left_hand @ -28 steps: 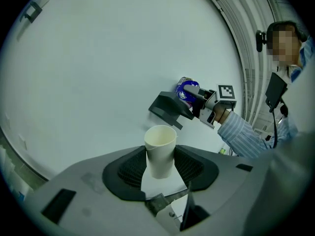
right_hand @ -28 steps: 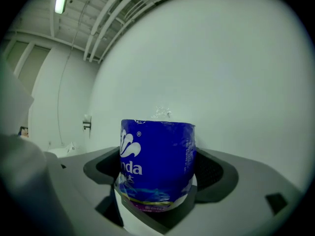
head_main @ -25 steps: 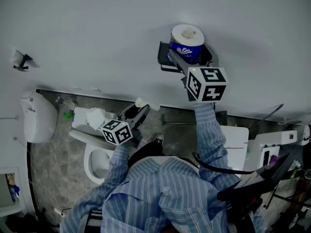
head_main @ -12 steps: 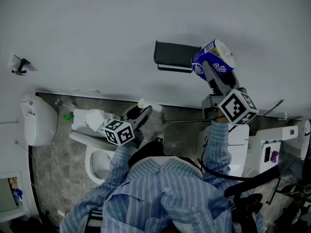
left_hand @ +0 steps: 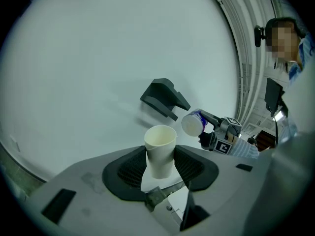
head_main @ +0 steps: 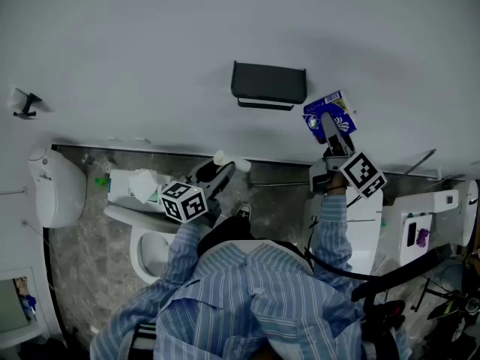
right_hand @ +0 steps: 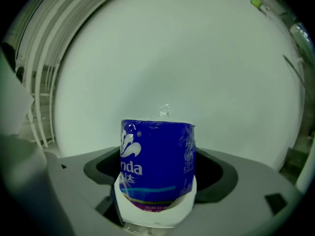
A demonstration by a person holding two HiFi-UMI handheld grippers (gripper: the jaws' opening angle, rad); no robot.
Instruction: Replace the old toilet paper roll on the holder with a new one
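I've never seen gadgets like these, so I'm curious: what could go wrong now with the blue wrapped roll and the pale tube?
1. The blue plastic-wrapped toilet roll is held by the right gripper only on its slick wrapper, so it might slip out.
2. The pale cardboard tube in the left gripper looks thin, and the white toilet bowl stands open below, close by. If crushed or dropped, the tube could land in it.

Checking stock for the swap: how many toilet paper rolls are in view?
2. A blue-wrapped roll is clamped in the right gripper, just right of the empty wall holder in the head view; a nearly bare white roll is clamped in the left gripper. Others may be hidden.
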